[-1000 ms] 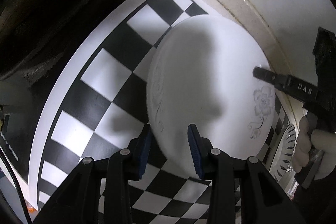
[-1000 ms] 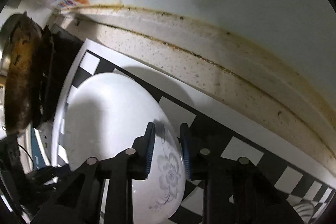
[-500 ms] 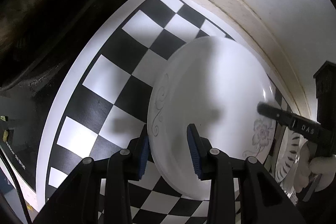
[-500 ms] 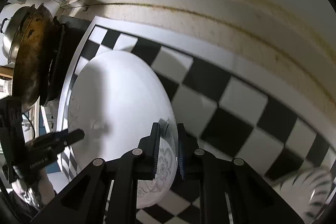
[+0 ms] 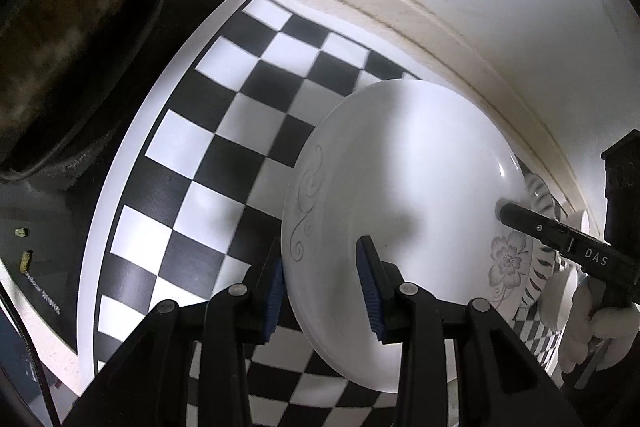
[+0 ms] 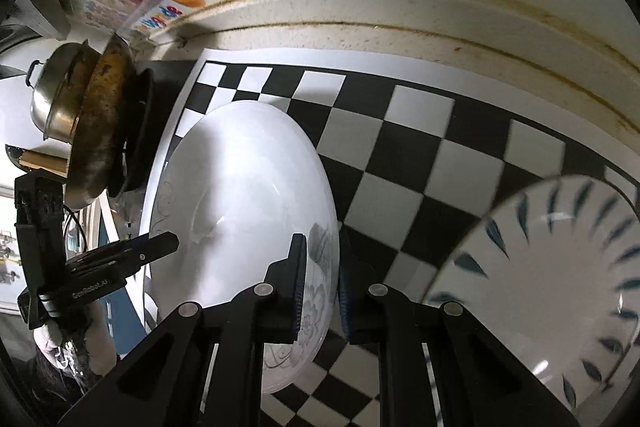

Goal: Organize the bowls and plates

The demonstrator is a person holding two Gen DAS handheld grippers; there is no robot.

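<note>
Both grippers have carried the plate (image 5: 404,211) rightward along the checkered mat (image 5: 224,155) since a second ago; more of the mat's squares now lie bare on the wok side, and the bowl (image 6: 560,291) with blue leaf marks has come into my right view at the lower right. My right gripper (image 6: 322,287) has also tightened from a looser hold to a firm pinch

I see the white plate held off the mat between my two grippers, tilted, with its flower print at the right-hand rim and a grey scroll at the left-hand rim. My left gripper (image 5: 322,291) grips the near left rim: one blue pad sits under the plate's edge, the other presses on its upper face. My right gripper clamps the opposite rim right at the flower, jaws nearly together on the thin edge. In the left view its black finger (image 5: 532,227) reaches onto the plate from the right, with a gloved hand (image 5: 588,331) behind it

The bowl sits on the mat just beyond the plate's right rim; in the left view only a sliver of it shows past the plate. A dark wok (image 6: 100,131) stands off the mat's left end, with a steel pot (image 6: 56,103) behind it. A stained ledge (image 6: 400,15) runs along the wall behind the mat
</note>
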